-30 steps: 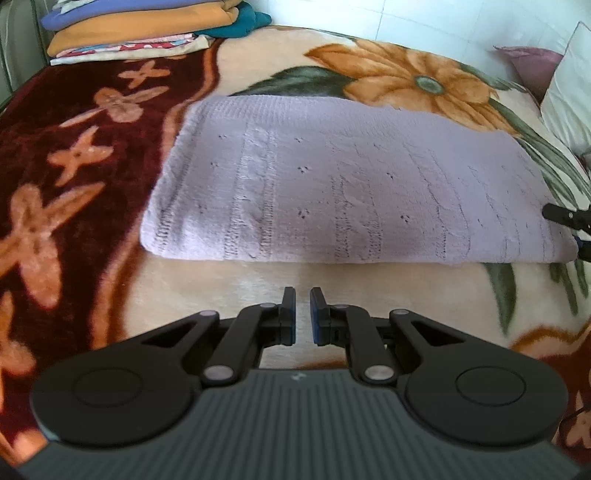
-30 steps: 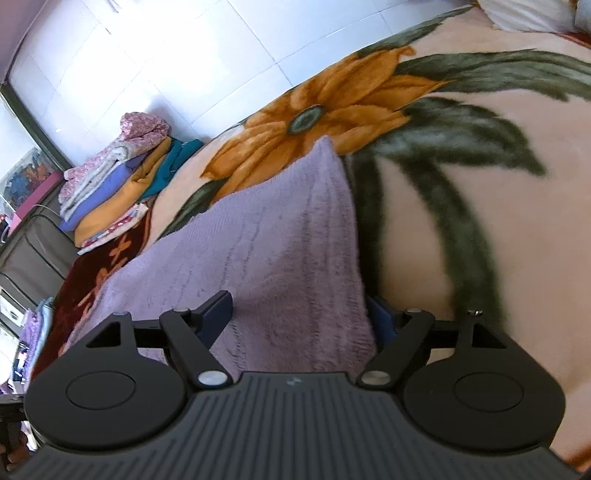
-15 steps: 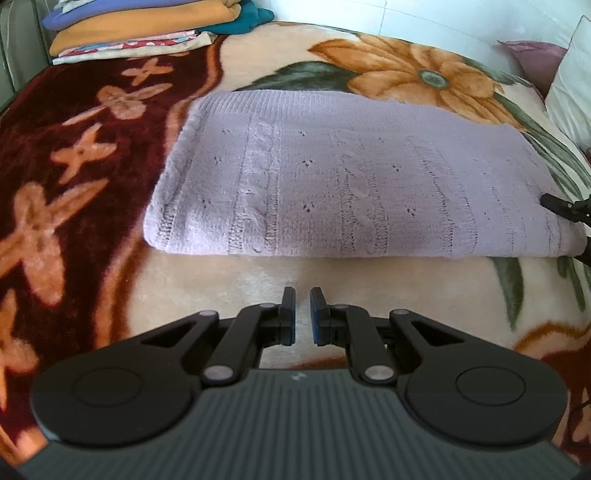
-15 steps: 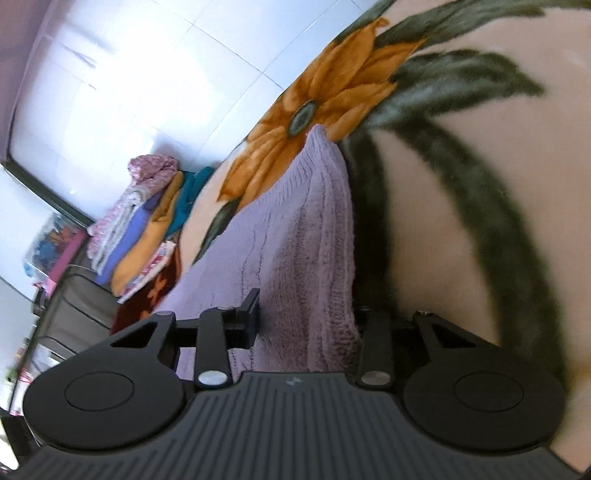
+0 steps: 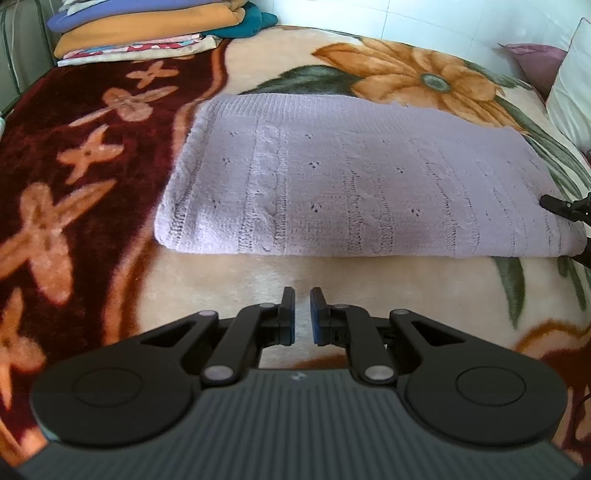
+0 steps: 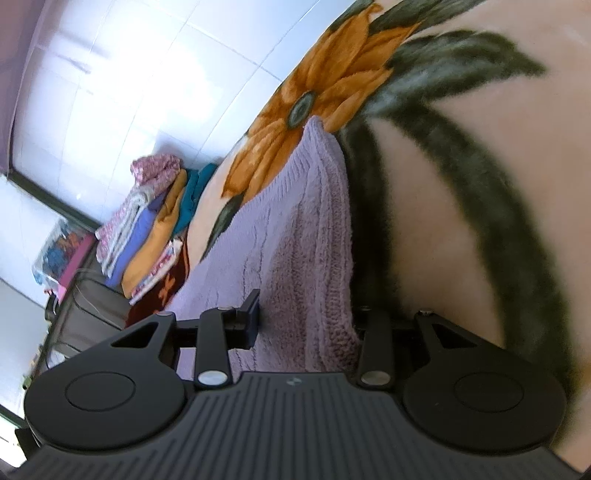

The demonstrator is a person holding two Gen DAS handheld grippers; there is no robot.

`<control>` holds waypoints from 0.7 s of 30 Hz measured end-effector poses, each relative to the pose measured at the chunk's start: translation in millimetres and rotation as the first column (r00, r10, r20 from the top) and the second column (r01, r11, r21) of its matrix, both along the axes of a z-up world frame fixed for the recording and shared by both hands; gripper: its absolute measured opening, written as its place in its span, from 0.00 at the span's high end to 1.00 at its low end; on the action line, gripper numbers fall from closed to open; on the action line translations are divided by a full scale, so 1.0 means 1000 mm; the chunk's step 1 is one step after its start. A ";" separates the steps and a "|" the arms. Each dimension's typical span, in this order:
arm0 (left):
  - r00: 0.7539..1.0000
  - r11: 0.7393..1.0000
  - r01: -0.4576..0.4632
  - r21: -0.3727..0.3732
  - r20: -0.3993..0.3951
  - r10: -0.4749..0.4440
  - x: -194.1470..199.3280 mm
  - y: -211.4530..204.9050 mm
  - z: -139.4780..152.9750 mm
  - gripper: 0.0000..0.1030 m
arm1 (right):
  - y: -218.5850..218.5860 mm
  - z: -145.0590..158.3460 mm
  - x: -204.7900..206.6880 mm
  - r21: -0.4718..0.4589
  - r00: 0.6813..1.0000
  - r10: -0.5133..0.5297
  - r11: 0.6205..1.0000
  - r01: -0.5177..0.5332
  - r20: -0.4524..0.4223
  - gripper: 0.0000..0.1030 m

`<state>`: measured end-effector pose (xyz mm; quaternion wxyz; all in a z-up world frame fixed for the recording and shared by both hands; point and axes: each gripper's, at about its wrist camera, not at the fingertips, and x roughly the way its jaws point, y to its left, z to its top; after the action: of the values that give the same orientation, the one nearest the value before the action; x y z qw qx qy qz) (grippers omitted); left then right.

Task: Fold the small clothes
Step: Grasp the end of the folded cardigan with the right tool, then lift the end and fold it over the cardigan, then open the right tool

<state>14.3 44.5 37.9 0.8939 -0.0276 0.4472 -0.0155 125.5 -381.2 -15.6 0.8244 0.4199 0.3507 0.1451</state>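
White wall tiles back our floral plush blanket (image 5: 332,273), where the folded lilac knit sweater (image 5: 354,192) lies. Our right gripper (image 6: 306,321) pinches its edge; the left gripper (image 5: 303,314) idles, pressed together. We risk dragging 1 layer askew.

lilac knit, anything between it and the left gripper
Nothing visible. Only bare floral blanket lies between the shut left gripper and the near edge of the folded lilac knit. The right gripper already straddles its end.

I am working in a home bedroom: a bed under a floral blanket (image 5: 369,273), pillows (image 5: 570,77), stacked folded clothes (image 5: 147,33).
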 end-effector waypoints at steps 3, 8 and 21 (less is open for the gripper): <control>1.000 1.000 0.000 0.010 -0.009 0.000 -0.001 0.002 0.001 0.88 | 0.004 0.004 -0.004 -0.023 1.000 -0.020 1.000 0.020 0.017 0.65; 1.000 1.000 -0.008 0.013 -0.006 0.008 -0.007 0.007 0.003 0.88 | 0.009 0.019 -0.009 -0.017 0.997 -0.048 0.999 0.049 0.056 0.68; 0.999 0.999 -0.020 0.038 0.028 0.019 -0.010 0.026 0.020 0.88 | 0.043 0.076 0.000 -0.082 0.985 0.020 0.997 -0.006 0.173 0.70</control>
<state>4.6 71.0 57.5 0.9005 -0.0146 0.4347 0.0014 125.5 -338.3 60.5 0.8672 0.3696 0.2856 0.1724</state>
